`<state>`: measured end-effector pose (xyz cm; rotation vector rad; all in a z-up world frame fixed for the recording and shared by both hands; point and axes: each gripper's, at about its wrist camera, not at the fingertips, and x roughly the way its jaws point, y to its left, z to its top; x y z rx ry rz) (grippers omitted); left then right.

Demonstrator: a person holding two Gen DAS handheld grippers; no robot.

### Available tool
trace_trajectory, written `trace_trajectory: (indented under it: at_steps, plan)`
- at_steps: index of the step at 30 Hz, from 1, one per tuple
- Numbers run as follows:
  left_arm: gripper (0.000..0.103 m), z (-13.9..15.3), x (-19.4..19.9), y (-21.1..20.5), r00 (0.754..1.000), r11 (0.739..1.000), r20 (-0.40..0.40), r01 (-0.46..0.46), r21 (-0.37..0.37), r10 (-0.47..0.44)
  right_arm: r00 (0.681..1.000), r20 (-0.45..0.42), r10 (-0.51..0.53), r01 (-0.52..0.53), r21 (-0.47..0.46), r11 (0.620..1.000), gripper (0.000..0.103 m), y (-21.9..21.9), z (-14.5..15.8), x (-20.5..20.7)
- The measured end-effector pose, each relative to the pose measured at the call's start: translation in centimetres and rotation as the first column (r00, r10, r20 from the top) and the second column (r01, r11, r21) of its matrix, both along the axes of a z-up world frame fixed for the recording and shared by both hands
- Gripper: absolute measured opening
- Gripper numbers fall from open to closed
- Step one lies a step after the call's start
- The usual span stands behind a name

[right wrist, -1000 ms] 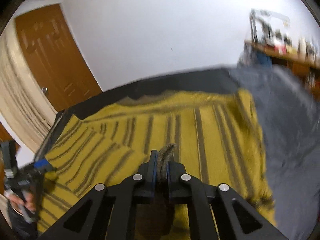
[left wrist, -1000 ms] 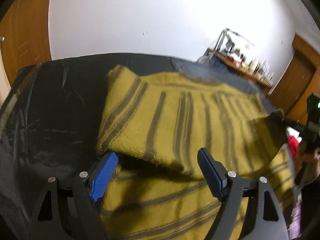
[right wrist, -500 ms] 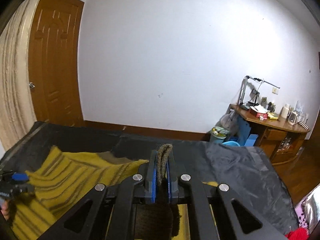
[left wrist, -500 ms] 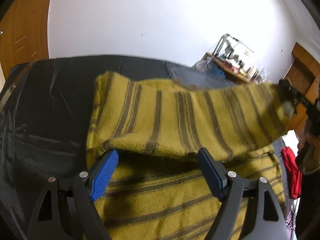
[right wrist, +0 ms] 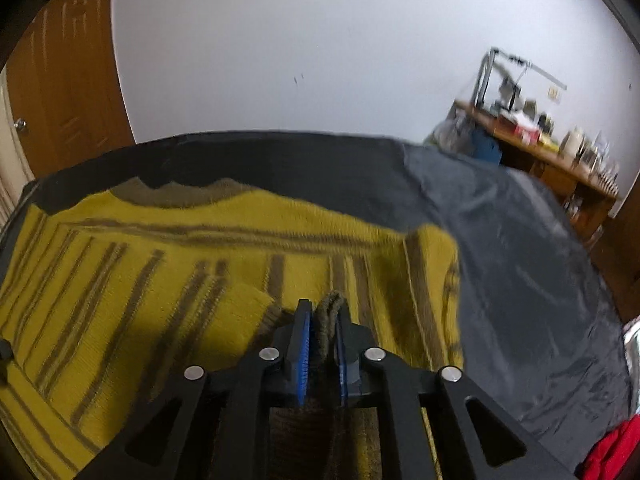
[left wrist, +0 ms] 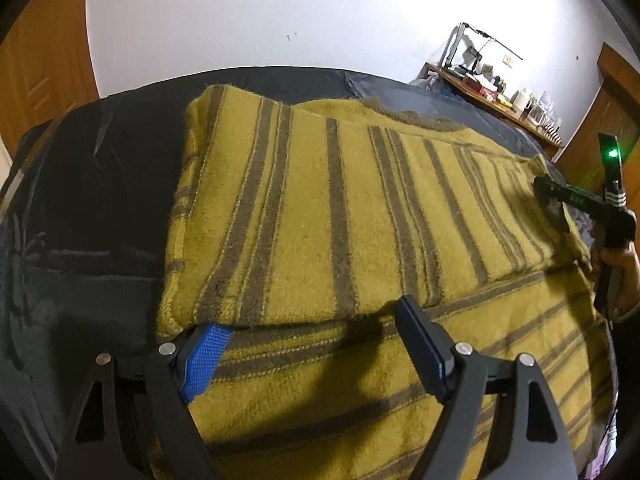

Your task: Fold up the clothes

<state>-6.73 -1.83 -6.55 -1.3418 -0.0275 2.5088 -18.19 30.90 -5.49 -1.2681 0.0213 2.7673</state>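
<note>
Both units angled downward. Left hand-held gripper point(left wrist: 316, 344) stood apart over the sweater point(left wrist: 360, 220); right hand-held gripper point(right wrist: 322, 344), jaws beginning to part, pinched its brown cuff point(right wrist: 329, 312) above the dark-covered bed point(right wrist: 520, 264).

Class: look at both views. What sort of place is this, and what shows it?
Probably a room in a home: a brown panelled wooden door, a cluttered wooden side table, and a yellow striped knitted garment being folded.

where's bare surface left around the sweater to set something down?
Bare dark cover lies left of the yellow striped sweater, by the door. Bare grey sheet lies right of it, toward the desk. A narrow strip runs behind the collar. The middle is all sweater, with both tongs over it.
</note>
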Motion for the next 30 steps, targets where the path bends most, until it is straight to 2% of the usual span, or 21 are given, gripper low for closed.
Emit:
trace_trajectory:
  at_steps: [1, 3, 5, 6, 9, 13, 17, 20, 24, 30]
  plan:
    - [0.084, 0.0, 0.1, 0.0, 1.0, 1.0, 0.0, 0.002, -0.007, -0.002, 1.0, -0.008, -0.009, 0.009, -0.018, 1.0, 0.016, 0.5, 0.2, 0.3]
    - [0.084, 0.2, 0.6, -0.6, 1.0, 1.0, -0.004, 0.007, -0.009, -0.007, 0.999, -0.027, -0.029, 0.028, -0.047, 0.999, 0.03, 1.3, 0.8, 0.9]
    - [0.084, 0.6, 1.1, -1.3, 1.0, 1.0, -0.008, 0.013, 0.007, -0.013, 0.998, -0.05, -0.049, 0.046, -0.063, 0.997, 0.076, 2.0, 1.5, 1.5]
    - [0.084, 0.9, 1.3, -1.6, 1.0, 1.0, -0.01, 0.011, 0.016, -0.011, 0.996, -0.064, -0.055, 0.05, -0.07, 0.996, 0.079, 2.2, 1.8, 1.9]
    - [0.084, 2.0, 1.7, -2.6, 1.0, 0.999, -0.027, -0.015, 0.04, 0.016, 0.993, -0.104, -0.057, 0.046, -0.103, 0.994, 0.079, 2.6, 2.9, 3.0]
    - [0.084, 3.8, 1.4, -3.7, 0.995, 0.996, -0.076, -0.063, 0.067, 0.068, 0.993, -0.118, 0.005, -0.025, -0.17, 0.985, 0.079, 1.0, 3.6, 3.3]
    - [0.084, 5.4, -0.6, -3.1, 0.99, 0.989, -0.107, -0.076, 0.13, 0.09, 0.991, -0.085, 0.104, -0.117, -0.161, 0.98, 0.079, -1.9, 2.7, 2.6]
    - [0.084, 5.8, -2.9, -1.7, 0.991, 0.986, -0.107, -0.061, 0.158, 0.078, 0.989, -0.054, 0.139, -0.144, -0.121, 0.982, 0.079, -3.5, 1.3, 2.3]
    - [0.084, 4.8, -6.7, 0.2, 0.993, 0.989, -0.094, -0.064, 0.136, 0.077, 0.99, -0.02, 0.136, -0.137, -0.083, 0.987, 0.079, -3.9, -0.1, 2.0]
    - [0.084, 0.7, -12.3, 0.1, 0.985, 0.982, 0.038, -0.17, 0.086, 0.167, 0.991, -0.008, 0.137, -0.137, -0.059, 0.989, 0.079, -3.5, -1.0, 2.2]
